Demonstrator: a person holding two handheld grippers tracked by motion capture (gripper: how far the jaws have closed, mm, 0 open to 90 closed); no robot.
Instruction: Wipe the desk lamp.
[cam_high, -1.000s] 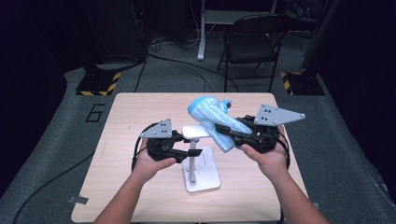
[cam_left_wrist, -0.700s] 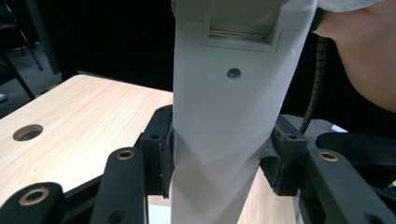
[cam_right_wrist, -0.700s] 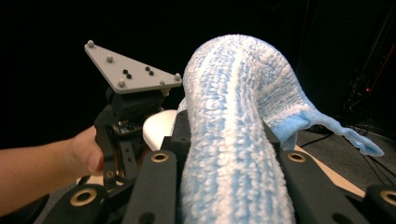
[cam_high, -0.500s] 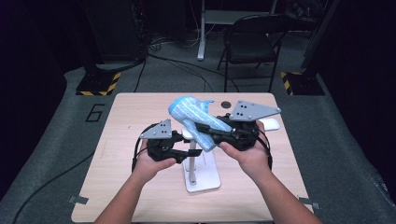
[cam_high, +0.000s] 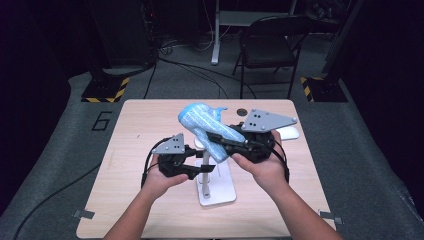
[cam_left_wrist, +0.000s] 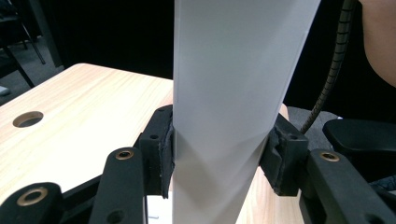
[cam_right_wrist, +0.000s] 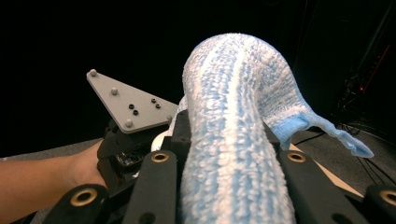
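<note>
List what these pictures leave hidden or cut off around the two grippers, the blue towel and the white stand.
- Top of the white stand: high view, covered by the blue towel.
- Stand's base and top: left gripper view, cut off by the frame edges; the post runs out of it.
- Right gripper pads: right gripper view, buried under the towel.
- Left gripper pad faces: pressed against the post, unseen.
- Towel's far end: right gripper view, lost against darkness.

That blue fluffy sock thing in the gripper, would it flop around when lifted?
Probably yes: the blue sock bends over beyond the right gripper, its loose end drooping. Its fuzzy terry surface suggests something soft, light and unlikely to slip.
</note>
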